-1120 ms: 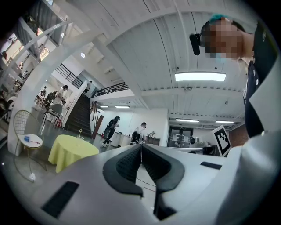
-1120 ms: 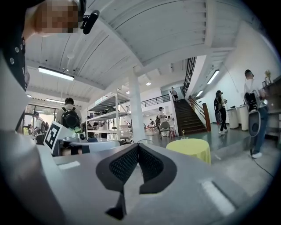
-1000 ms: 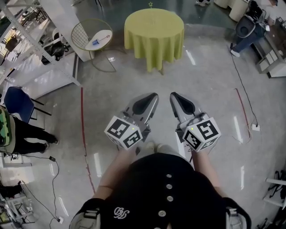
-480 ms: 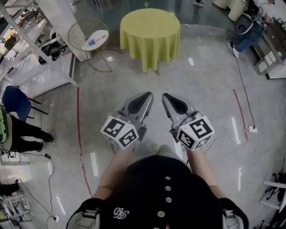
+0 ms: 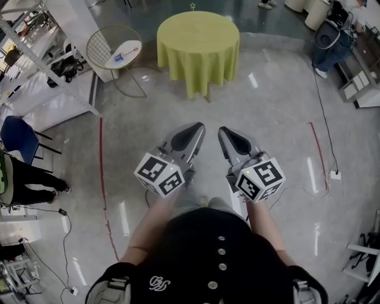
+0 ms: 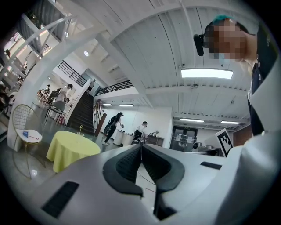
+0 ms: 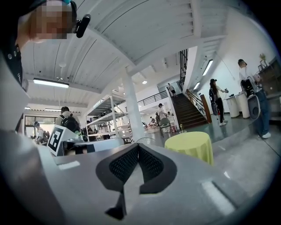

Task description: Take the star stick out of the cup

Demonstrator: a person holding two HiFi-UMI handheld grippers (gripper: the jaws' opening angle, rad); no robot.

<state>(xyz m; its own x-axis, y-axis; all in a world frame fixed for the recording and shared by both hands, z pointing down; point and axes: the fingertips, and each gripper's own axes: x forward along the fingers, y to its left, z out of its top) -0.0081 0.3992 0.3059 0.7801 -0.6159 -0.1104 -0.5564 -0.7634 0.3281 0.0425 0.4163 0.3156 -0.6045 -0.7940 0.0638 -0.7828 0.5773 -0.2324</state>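
Grey polished floor [image 5: 273,107] separates the person from the job. Low in the frame, the left gripper [image 5: 199,127] and right gripper [image 5: 224,130] are held side by side, each clenched on nothing. Well beyond them, at top centre, stands a yellow-draped round table [image 5: 199,41], where the star stick [image 5: 192,6] rises from its cup [image 7: 182,131]. Nothing looks done yet: approach, grasp and lift all remain.

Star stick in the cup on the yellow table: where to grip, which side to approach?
The star stick stands roughly upright in the cup at the far edge of the yellow table. Grip the bare shaft just under the star, above the rim, probably coming in level across the tabletop, then lift straight up.
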